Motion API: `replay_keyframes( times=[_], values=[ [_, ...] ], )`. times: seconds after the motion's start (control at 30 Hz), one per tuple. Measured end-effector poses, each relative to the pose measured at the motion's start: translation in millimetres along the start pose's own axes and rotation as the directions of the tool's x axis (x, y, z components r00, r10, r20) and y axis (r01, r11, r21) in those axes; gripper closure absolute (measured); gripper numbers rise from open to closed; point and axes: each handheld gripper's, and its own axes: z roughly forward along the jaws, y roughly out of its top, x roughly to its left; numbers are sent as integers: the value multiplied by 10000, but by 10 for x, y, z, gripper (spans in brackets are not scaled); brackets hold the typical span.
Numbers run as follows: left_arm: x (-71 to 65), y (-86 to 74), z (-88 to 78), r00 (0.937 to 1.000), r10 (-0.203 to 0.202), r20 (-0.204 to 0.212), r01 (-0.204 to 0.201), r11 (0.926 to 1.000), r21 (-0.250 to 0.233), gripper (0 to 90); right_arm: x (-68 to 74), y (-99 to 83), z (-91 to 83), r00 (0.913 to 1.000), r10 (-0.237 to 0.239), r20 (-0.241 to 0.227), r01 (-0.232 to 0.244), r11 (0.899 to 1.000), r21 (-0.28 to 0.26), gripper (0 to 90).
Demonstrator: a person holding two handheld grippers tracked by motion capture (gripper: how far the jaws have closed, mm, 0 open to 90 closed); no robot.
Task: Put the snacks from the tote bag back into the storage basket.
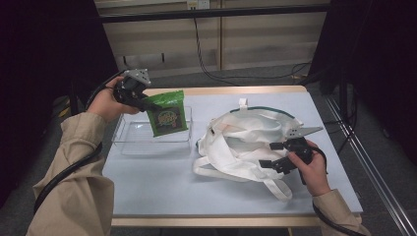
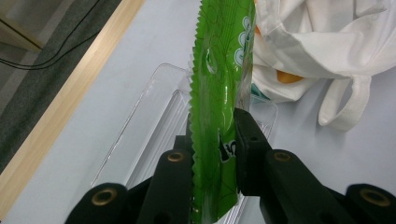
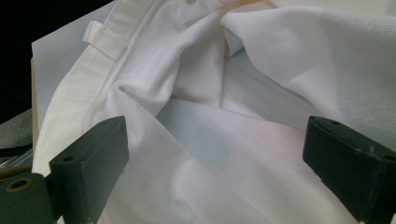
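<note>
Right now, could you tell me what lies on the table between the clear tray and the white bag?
Nothing: in the high view, bare table separates the clear tray from the white bag.

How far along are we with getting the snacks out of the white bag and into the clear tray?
Done: the green packet is out of the white bag. In hand: the left gripper is clamped on it above the clear tray, not yet set down. Left: releasing it there. Something orange shows inside the bag; the right gripper hangs open over the cloth.
</note>
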Motion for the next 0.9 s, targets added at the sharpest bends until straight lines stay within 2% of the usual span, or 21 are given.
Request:
replay_keyframes(
  times=[0.17, 0.33, 0.37, 0.5, 0.8, 0.9],
  values=[
    [0, -56, 72, 10000, 2, 10, -2, 9999, 122, 788, 5, -3, 7, 10000, 35, -28, -35, 10000, 49, 66],
    [-9, -131, 162, 9997, -163, 175, 160, 9997, 167, 782, -1, -10, 9, 10000, 21, -14, -21, 10000, 88, 67],
    [-10, -141, 187, 9997, -47, 251, 42, 9998, 206, 781, -3, -12, 13, 10000, 9, -14, -9, 10000, 88, 66],
    [-19, -203, 291, 9991, -79, 408, 69, 9996, 264, 776, 6, -14, 18, 10000, 35, -36, -35, 9999, 158, 66],
    [-76, -307, 459, 9953, -542, 808, 504, 9975, 492, 724, 8, -9, 4, 10000, -40, -21, 41, 9999, 155, 67],
    [-97, -319, 486, 9940, -720, 825, 687, 9968, 411, 694, 11, -7, 1, 10000, -40, -32, 41, 9998, 169, 67]
  ],
)
